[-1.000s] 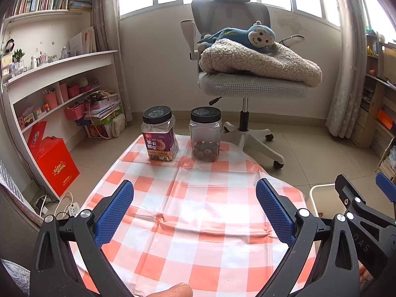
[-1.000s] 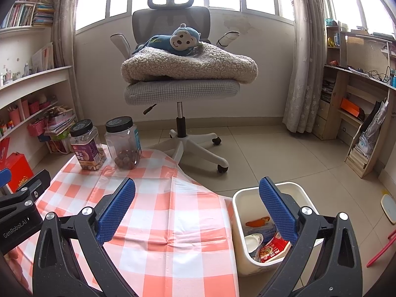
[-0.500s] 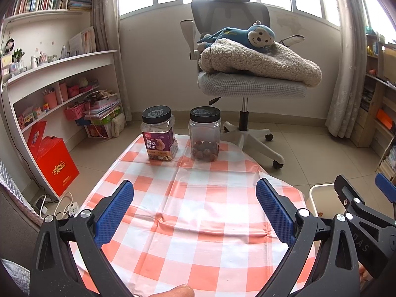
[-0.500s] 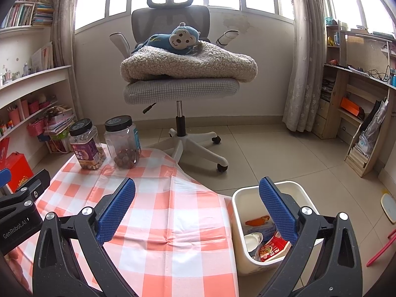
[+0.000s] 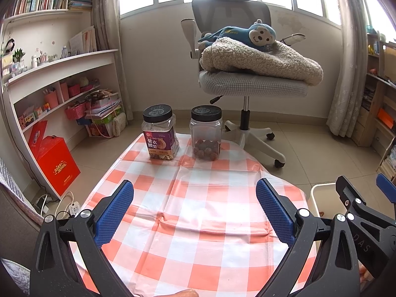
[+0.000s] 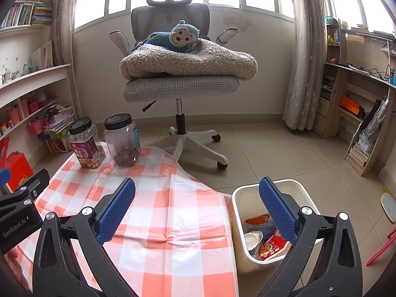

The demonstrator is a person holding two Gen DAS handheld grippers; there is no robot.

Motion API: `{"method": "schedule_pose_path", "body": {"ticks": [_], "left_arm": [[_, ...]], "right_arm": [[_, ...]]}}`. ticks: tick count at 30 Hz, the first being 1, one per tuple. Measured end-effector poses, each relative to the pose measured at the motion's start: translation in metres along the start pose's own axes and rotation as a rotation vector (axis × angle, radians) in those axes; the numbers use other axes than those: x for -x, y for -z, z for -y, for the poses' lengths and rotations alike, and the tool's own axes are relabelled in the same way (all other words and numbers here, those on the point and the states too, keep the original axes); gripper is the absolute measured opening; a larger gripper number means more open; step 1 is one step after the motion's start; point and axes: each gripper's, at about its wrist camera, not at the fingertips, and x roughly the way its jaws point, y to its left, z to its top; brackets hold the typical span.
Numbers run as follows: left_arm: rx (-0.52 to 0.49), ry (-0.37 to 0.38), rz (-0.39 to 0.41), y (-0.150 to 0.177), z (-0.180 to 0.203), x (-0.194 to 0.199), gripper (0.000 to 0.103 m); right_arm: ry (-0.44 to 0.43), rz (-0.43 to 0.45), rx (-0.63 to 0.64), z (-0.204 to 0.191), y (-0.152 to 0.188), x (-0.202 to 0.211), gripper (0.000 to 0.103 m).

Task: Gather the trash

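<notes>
A white trash bin (image 6: pixel 250 257) stands on the floor at the table's right edge and holds several pieces of trash, among them a red wrapper (image 6: pixel 273 246) and an orange piece (image 6: pixel 257 219). Its rim also shows in the left wrist view (image 5: pixel 319 190). My right gripper (image 6: pixel 196 206) is open and empty, over the table's right edge and the bin. My left gripper (image 5: pixel 194 209) is open and empty above the checked tablecloth (image 5: pixel 195 198). The right gripper's body shows at the right of the left wrist view (image 5: pixel 358 212).
Two black-lidded jars, one with a purple label (image 5: pixel 160 136) and one clear with brown fruit (image 5: pixel 205 136), stand at the table's far edge. An office chair (image 5: pixel 250 84) with a blanket and plush monkey stands behind. Shelves (image 5: pixel 54 74) line the left wall.
</notes>
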Motion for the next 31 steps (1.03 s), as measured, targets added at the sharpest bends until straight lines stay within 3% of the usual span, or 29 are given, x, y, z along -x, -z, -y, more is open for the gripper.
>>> {"method": "schedule_pose_path", "body": {"ticks": [14,23,31], "left_arm": [[-0.023,0.058,0.045,0.0033,0.0063,0.0043,0.095],[-0.004,0.044,0.056,0.0013,0.0035,0.0052,0.092],[0.006,0.017,0.027,0.0016,0.0043,0.0014,0.096]], "right_arm": [[-0.013,-0.044,-0.041,0.0065,-0.0012,-0.0057,0.096],[-0.010,-0.036,-0.049,0.0091,-0.0042,-0.0046,0.096],[-0.013,-0.022,-0.047,0.0081,-0.0049,-0.0016,0.096]]}}
